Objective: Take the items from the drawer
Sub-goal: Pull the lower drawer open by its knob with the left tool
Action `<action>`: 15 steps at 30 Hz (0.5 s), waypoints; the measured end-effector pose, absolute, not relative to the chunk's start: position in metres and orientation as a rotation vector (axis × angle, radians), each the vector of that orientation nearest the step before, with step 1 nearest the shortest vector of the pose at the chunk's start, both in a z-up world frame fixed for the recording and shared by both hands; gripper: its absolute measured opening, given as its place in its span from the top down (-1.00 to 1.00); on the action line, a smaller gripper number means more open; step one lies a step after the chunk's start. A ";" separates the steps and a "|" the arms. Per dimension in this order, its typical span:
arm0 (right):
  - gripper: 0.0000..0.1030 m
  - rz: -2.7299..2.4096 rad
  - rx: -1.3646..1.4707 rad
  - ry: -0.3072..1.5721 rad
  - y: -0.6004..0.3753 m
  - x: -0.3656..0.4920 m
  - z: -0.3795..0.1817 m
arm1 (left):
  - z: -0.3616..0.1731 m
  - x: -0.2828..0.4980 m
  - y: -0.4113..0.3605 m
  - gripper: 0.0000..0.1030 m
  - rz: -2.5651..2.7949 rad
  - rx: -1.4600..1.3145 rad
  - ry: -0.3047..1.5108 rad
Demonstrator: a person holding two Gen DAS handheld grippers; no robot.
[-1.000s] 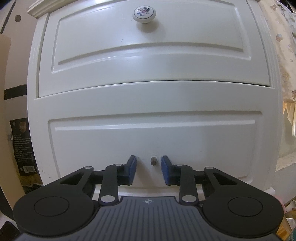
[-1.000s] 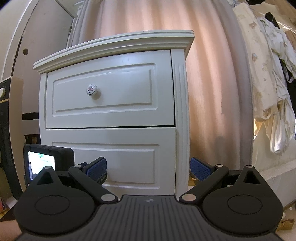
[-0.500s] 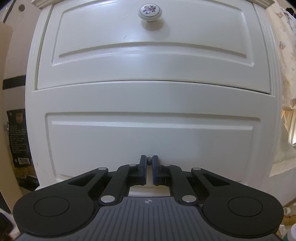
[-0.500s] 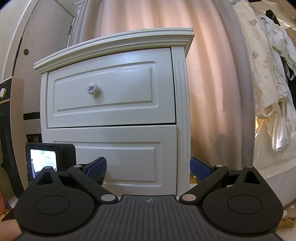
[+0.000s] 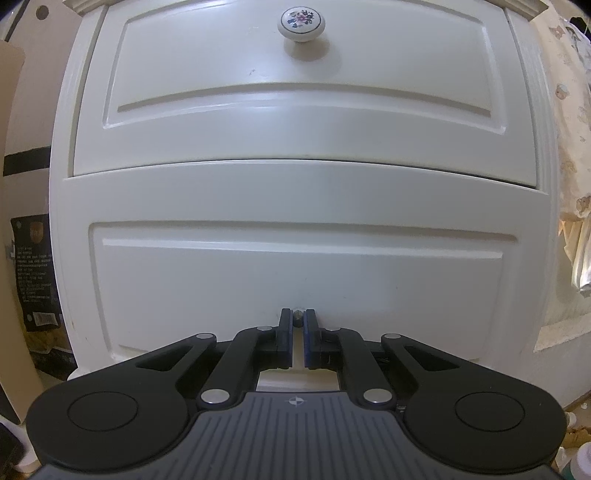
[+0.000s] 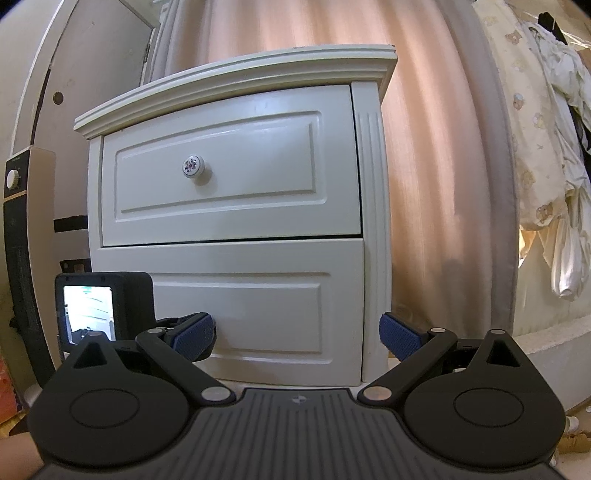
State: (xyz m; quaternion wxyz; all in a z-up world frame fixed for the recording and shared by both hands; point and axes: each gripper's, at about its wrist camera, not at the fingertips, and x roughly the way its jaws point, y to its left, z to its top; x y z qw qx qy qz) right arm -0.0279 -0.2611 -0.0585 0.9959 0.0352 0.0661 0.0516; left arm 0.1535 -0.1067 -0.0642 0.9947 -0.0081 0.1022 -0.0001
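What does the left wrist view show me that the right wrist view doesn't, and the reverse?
Left wrist only: the left gripper with jaws closed on the small metal stud of the lower drawer.
Right wrist only: the right gripper open and empty, the nightstand top, the curtain, the left gripper's camera.
Both: the upper drawer's floral knob, both drawer fronts.

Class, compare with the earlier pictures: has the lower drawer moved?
Yes. The lower drawer has slid out toward the camera, now jutting past the nightstand's right post.

Cream nightstand [image 6: 236, 206], floral knob [image 5: 301, 22], peach curtain [image 6: 436, 166].
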 end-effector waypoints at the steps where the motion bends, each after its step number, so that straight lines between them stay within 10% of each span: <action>1: -1.00 0.102 0.076 0.136 -0.262 -0.027 -0.059 | -0.065 0.154 -0.103 0.92 -0.001 -0.015 0.204; 15: -1.00 0.101 0.073 0.118 -0.259 -0.042 -0.054 | -0.061 0.134 -0.071 0.93 -0.017 -0.017 0.211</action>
